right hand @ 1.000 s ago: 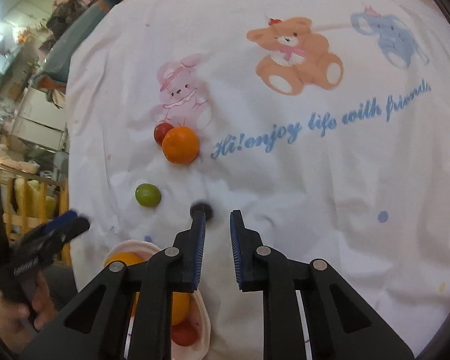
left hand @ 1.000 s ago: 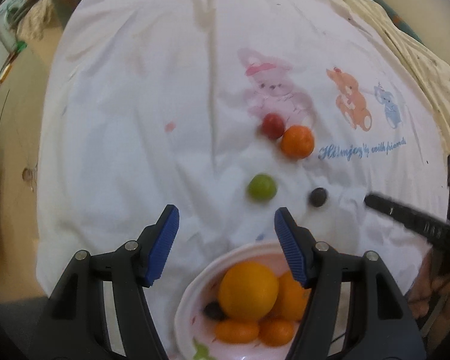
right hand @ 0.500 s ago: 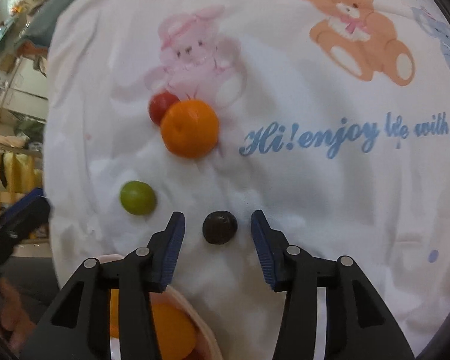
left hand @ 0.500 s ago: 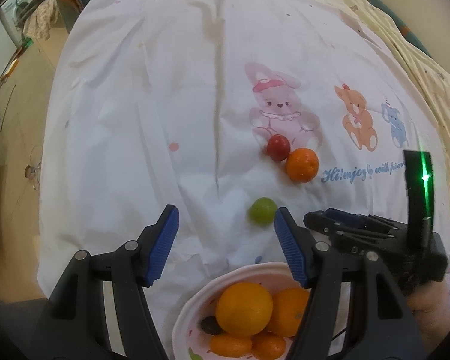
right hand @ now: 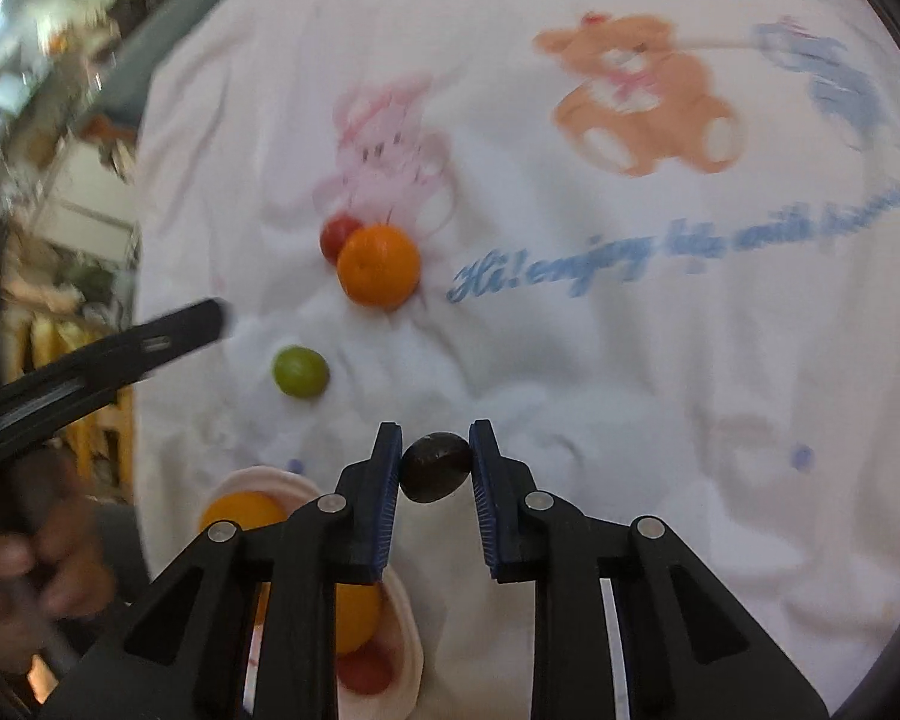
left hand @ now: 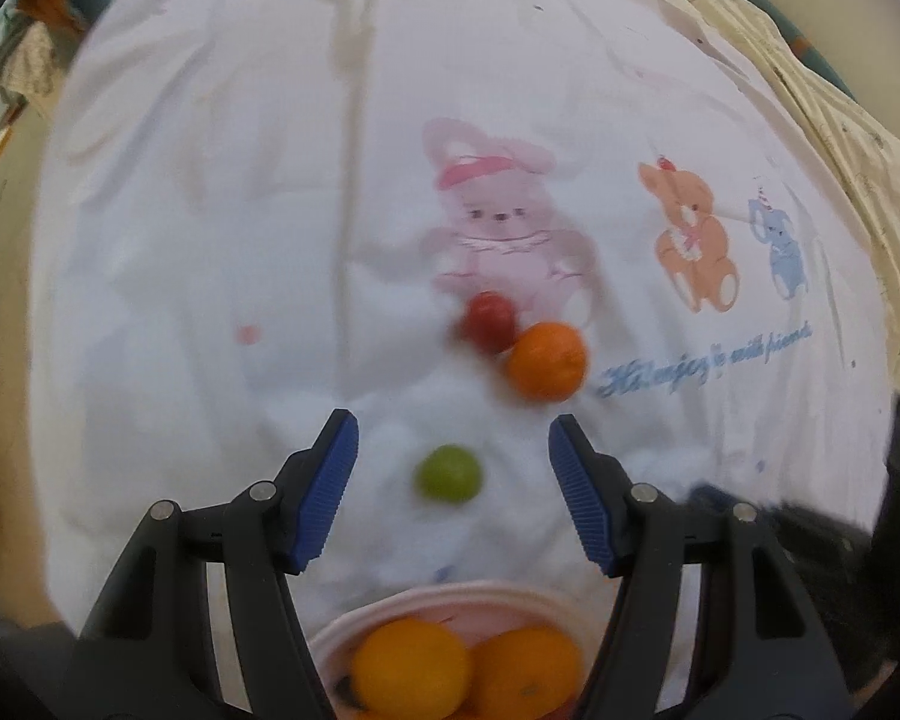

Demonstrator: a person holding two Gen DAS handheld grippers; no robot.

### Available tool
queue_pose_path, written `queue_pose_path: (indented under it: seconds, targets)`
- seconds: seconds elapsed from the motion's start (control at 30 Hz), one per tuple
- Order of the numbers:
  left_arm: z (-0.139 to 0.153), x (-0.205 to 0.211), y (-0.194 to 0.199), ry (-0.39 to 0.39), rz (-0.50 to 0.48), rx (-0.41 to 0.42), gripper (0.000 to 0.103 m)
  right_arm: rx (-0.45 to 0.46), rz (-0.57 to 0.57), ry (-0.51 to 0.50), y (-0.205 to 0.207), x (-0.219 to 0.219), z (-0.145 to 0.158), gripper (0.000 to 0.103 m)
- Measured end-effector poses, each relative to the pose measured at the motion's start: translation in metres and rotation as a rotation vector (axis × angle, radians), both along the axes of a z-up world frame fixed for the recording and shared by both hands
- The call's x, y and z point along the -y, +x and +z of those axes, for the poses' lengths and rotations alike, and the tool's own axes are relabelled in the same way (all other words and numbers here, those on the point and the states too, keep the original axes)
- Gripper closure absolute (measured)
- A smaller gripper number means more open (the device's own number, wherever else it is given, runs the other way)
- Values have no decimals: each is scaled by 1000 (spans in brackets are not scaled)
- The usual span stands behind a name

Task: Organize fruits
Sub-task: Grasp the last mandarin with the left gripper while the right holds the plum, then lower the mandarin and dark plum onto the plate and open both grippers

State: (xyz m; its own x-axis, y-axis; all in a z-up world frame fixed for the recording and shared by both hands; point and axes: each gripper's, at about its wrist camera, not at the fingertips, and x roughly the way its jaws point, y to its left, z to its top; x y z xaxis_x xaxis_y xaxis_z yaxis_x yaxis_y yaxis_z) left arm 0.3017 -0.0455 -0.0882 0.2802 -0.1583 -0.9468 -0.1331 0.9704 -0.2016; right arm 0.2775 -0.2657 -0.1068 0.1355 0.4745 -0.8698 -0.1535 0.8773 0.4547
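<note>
Dark and glossy, the small plum-like fruit (right hand: 437,466) is sitting pinched between the blue pads of the right gripper (right hand: 435,462), whose jaws are closing on it just beyond the pink bowl (right hand: 408,654). That bowl, at the near edge of the white printed cloth (right hand: 630,390), is already holding oranges and a small red fruit, so the collecting looks well under way. The step in hand appears to be carrying this dark fruit back to the bowl; the next move likely calls for a short lift and a swing over the rim before letting go, gently, since the fruit is small and round and could roll out.

Beyond the bowl, the left gripper (left hand: 453,468) is hovering with its fingers standing wide either side of the green fruit (left hand: 448,473), not touching it. Farther from the bowl, the loose orange (right hand: 378,264) and the red fruit (right hand: 339,236) are lying touching each other, at the foot of a pink rabbit print.

Blue script on the cloth is reading "Hi! enjoy life with friends", its last word blurred.
</note>
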Motion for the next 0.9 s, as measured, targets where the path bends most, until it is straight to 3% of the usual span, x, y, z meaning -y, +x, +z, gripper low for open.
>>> queue_pose_path:
  seconds: [0.23, 0.47, 0.5, 0.57, 0.7, 0.9]
  targets:
    - [-26, 39, 28, -9, -6, -53, 41, 4, -154, 59, -17, 44, -2, 79]
    - [-47, 60, 37, 87, -22, -62, 45, 8, -181, 62, -2, 47, -5, 79]
    - [-49, 60, 37, 85, -17, -65, 47, 13, -181, 66, -2, 49, -3, 79]
    - [-52, 61, 38, 78, -20, -74, 62, 27, -183, 70, -2, 50, 1, 79]
    - [-43, 66, 36, 106, -53, -38, 67, 31, -186, 83, -2, 52, 3, 79]
    - [-17, 69, 23, 99, -76, -6, 67, 45, -166, 96, -2, 46, 7, 79]
